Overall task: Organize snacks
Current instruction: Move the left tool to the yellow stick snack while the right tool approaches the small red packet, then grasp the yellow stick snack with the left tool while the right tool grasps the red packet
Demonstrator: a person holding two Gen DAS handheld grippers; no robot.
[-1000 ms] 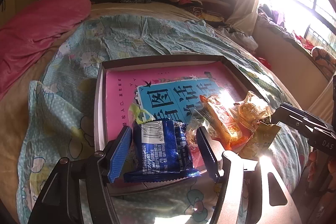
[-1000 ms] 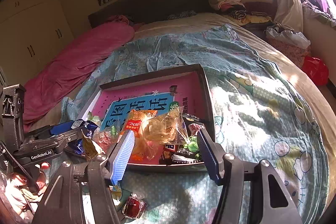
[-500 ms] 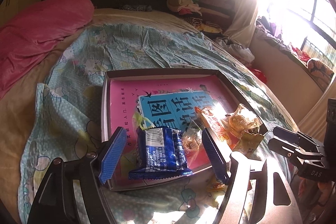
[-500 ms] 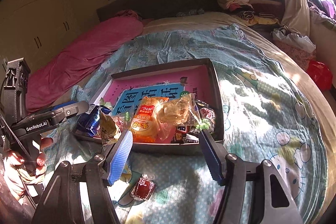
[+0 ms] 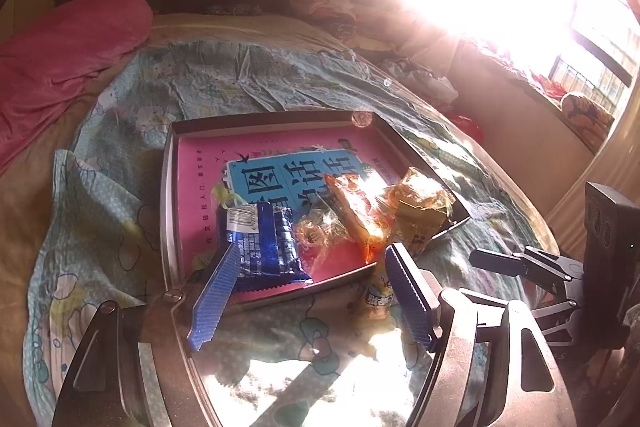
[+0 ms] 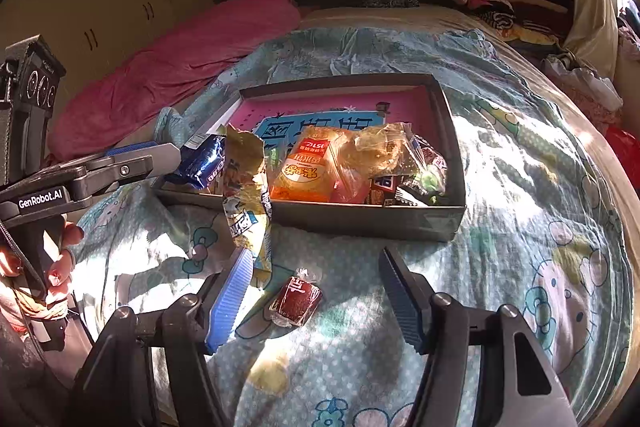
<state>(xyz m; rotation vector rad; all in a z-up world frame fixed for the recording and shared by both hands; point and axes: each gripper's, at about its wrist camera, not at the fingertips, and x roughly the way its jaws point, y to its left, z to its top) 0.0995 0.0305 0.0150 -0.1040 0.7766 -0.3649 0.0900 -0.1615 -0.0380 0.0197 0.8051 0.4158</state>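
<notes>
Our left gripper is spread wide with nothing pinched in it, and the blue bag lies just past its tips, inside the box. Our right gripper is spread too and holds nothing. It hangs over the red candy, which sits on the bed between its two fingers but is not touched. A yellow wrapper droops over the front wall of the box, half in and half out, right by the left finger. We think most of the job is done. The orange bag, a clear bag and some small sweets are already piled in the near end of the box, on top of a pink book. What is left, as far as we can see, is the red candy and the yellow wrapper. The box sits on a bed with a blue cartoon sheet. A pink blanket lies on the far side, clothes are heaped by the headboard, and bright sun pours in from the window.
</notes>
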